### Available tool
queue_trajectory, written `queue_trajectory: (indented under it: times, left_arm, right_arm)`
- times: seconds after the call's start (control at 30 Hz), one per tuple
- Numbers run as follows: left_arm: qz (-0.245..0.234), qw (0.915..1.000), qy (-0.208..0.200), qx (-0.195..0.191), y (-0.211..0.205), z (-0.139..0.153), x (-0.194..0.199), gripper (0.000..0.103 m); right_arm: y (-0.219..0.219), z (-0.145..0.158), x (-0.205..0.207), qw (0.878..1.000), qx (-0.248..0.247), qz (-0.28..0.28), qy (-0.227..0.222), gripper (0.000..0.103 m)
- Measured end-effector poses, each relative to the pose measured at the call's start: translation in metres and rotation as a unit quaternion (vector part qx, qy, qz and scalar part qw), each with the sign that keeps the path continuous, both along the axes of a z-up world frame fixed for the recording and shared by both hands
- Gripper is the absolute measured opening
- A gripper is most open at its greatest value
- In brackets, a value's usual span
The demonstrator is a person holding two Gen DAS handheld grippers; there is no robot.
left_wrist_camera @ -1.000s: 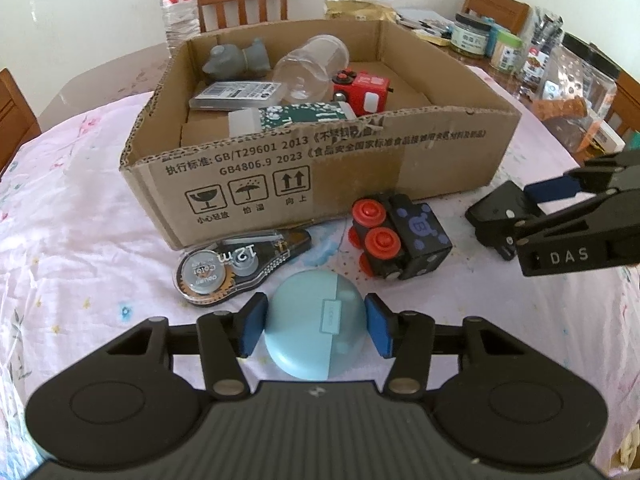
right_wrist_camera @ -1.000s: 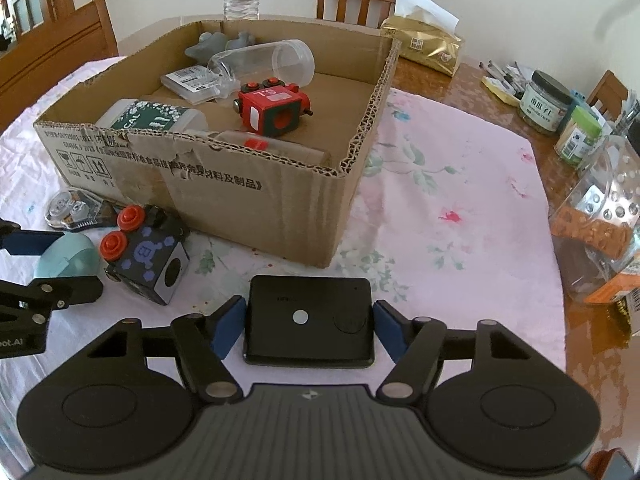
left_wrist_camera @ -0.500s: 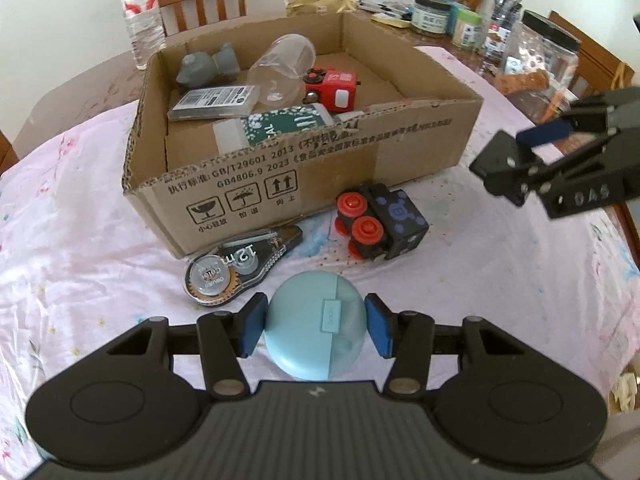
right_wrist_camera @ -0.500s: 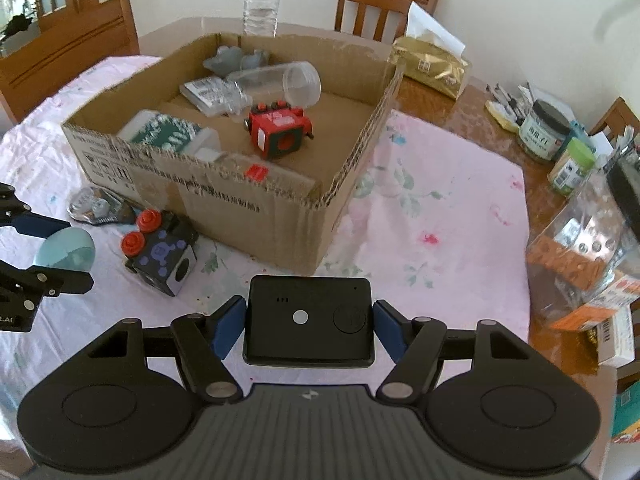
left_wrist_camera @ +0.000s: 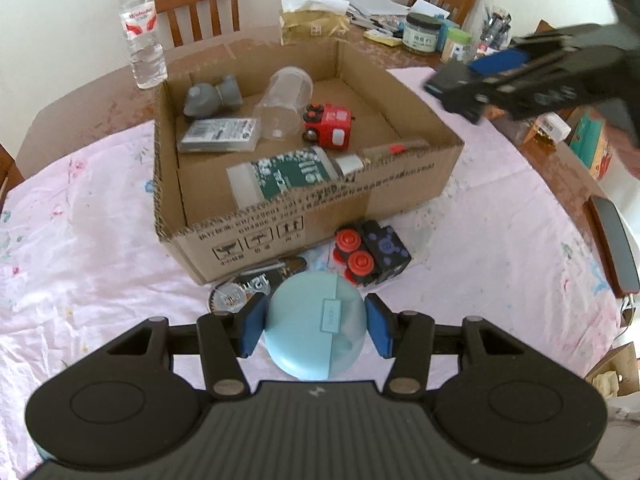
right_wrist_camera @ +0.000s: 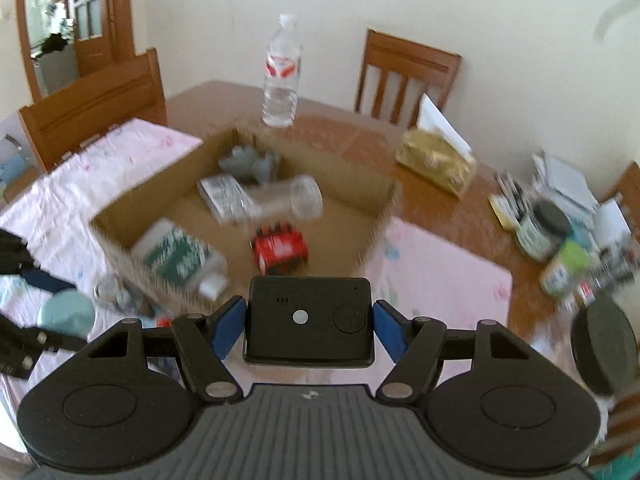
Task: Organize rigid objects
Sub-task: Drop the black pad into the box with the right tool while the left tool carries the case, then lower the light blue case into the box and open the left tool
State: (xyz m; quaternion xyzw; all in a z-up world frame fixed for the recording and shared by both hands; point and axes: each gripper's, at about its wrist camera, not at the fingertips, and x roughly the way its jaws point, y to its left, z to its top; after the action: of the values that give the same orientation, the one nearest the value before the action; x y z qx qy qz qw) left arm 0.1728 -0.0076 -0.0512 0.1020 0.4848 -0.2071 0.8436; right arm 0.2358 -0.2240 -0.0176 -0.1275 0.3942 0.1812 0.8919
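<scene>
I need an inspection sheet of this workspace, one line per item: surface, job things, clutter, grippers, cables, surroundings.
Surface: table of brown wood, mostly under a pink floral cloth.
Job's things: open cardboard box holds a red cube toy, clear jar, grey figure, flat packet and green-labelled bottle. On the cloth by the box: black cube toy, correction tape.
Clutter: water bottle, tissue pack, jars, papers.
Grippers: left gripper shut on a pale blue round case; right gripper shut on a black flat device, raised near the box.
Cables: nothing seen.
Surroundings: wooden chairs, pale wall, door.
</scene>
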Motion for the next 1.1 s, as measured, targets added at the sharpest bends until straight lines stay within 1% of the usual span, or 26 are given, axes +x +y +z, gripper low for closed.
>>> queue_trajectory:
  times: [0.1, 0.3, 0.47, 0.5, 0.53, 0.57, 0.6, 0.63, 0.7, 0.8, 1.0, 1.1]
  left_arm:
    - [0.003, 0.9999, -0.009, 0.003, -0.001, 0.011, 0.002, 0.052]
    - [0.011, 0.9997, -0.019, 0.011, -0.002, 0.027, 0.011, 0.052]
    - [0.025, 0.9990, -0.033, 0.015, -0.002, 0.037, 0.017, 0.052]
    - [0.029, 0.9989, -0.034, 0.015, -0.002, 0.038, 0.018, 0.052]
    - [0.031, 0.9988, -0.035, 0.016, -0.002, 0.038, 0.019, 0.052]
    - [0.032, 0.9987, -0.035, 0.016, -0.002, 0.039, 0.020, 0.052]
    - [0.034, 0.9986, -0.036, 0.017, -0.001, 0.039, 0.022, 0.052]
    - [0.035, 0.9986, -0.036, 0.018, -0.001, 0.039, 0.023, 0.052]
    - [0.035, 0.9985, -0.038, 0.018, -0.001, 0.040, 0.027, 0.052]
    - [0.034, 0.9983, -0.043, 0.019, -0.002, 0.041, 0.035, 0.052]
    - [0.033, 0.9978, -0.056, 0.013, -0.003, 0.042, 0.064, 0.052]
    - [0.030, 0.9978, -0.058, 0.012, -0.002, 0.039, 0.084, 0.052]
  right_arm:
    - [0.007, -0.002, 0.022, 1.000, 0.005, 0.013, -0.001, 0.074]
    - [0.015, -0.018, 0.067, 1.000, 0.007, 0.021, 0.009, 0.074]
    - [0.018, -0.031, 0.096, 1.000, 0.008, 0.005, 0.016, 0.074]
    - [0.018, -0.033, 0.100, 1.000, 0.009, 0.000, 0.015, 0.076]
    - [0.017, -0.033, 0.104, 1.000, 0.010, -0.006, 0.013, 0.084]
    - [0.016, -0.032, 0.105, 1.000, 0.012, -0.011, 0.010, 0.088]
    - [0.014, -0.030, 0.106, 1.000, 0.016, -0.016, 0.005, 0.097]
    - [0.013, -0.027, 0.105, 1.000, 0.021, -0.021, -0.001, 0.103]
    - [0.010, -0.019, 0.101, 0.999, 0.030, -0.026, -0.008, 0.103]
    - [0.009, -0.010, 0.095, 0.999, 0.031, -0.039, 0.006, 0.103]
    - [0.000, 0.003, 0.062, 0.996, 0.045, -0.076, 0.020, 0.103]
    - [-0.001, 0.004, 0.042, 0.995, 0.041, -0.087, 0.020, 0.103]
